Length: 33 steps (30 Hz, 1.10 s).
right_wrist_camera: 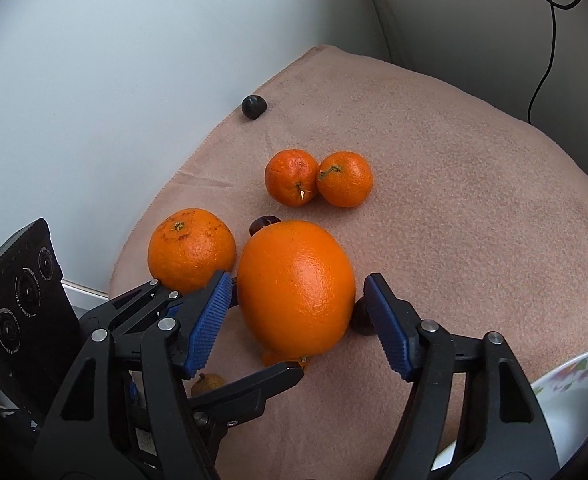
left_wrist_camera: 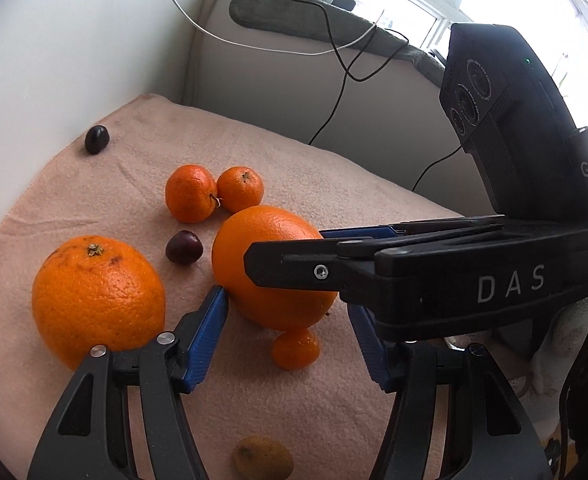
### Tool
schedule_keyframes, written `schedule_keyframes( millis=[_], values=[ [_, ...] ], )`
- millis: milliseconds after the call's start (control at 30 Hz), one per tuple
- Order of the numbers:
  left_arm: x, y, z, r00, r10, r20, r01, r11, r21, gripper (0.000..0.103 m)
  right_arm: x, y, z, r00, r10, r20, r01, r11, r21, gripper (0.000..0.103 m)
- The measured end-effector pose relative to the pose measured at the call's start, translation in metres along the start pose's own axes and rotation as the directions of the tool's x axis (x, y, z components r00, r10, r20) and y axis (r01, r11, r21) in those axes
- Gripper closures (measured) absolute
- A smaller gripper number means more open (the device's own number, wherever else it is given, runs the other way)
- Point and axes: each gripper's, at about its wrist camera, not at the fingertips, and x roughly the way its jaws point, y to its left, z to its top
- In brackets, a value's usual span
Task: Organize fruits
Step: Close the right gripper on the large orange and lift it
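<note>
A large orange (right_wrist_camera: 295, 288) lies on the pink cloth (right_wrist_camera: 453, 200), between the blue pads of my right gripper (right_wrist_camera: 296, 280). The jaws are open, with a thin gap on each side. My left gripper (left_wrist_camera: 290, 316) is open too. A small mandarin (left_wrist_camera: 295, 348) sits untouched between its pads, just in front of that orange (left_wrist_camera: 270, 268). Its left pad tip reaches the orange's edge, and its right pad is partly hidden by the right gripper (left_wrist_camera: 288, 248), which crosses in from the right. A second large orange (left_wrist_camera: 98, 300) lies to the left.
Two mandarins (left_wrist_camera: 191, 193) (left_wrist_camera: 240, 189) touch each other farther back. Dark cherries (left_wrist_camera: 184, 247) (left_wrist_camera: 96, 139) (right_wrist_camera: 361, 316) are scattered around. A brownish small fruit (left_wrist_camera: 262, 458) lies under the left gripper. A floral bowl (right_wrist_camera: 573, 380) stands at the right. White wall on the left, cables behind.
</note>
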Motion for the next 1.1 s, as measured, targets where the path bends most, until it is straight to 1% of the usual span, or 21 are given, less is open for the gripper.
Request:
schedule_keyframes(
  millis=[133,333,533,800,1100],
  values=[
    [0.002,-0.003,0.001,1.0,0.015,0.006,-0.015,1.0,0.014,0.042,0.002,0.006,0.0,0.999,-0.04,-0.003,0.04,0.999,-0.024,0.035],
    [0.002,-0.003,0.002,1.0,0.021,0.016,-0.021,1.0,0.004,0.048,-0.006,0.006,-0.005,0.999,-0.048,0.013,0.049,0.999,-0.008,0.037],
    [-0.007,-0.01,-0.001,0.999,0.027,0.039,-0.028,0.999,0.03,0.048,-0.02,0.01,-0.01,0.998,-0.05,0.042,0.05,0.999,-0.002,0.037],
    [-0.028,-0.027,0.001,0.996,0.007,0.085,-0.012,0.998,0.059,0.048,-0.05,0.018,-0.023,0.993,-0.06,0.1,0.061,0.998,-0.002,0.037],
    [-0.042,-0.063,-0.006,0.993,-0.035,0.116,0.023,0.994,0.107,0.048,-0.089,0.015,-0.052,0.981,-0.093,0.168,0.086,0.995,0.046,0.037]
  ],
)
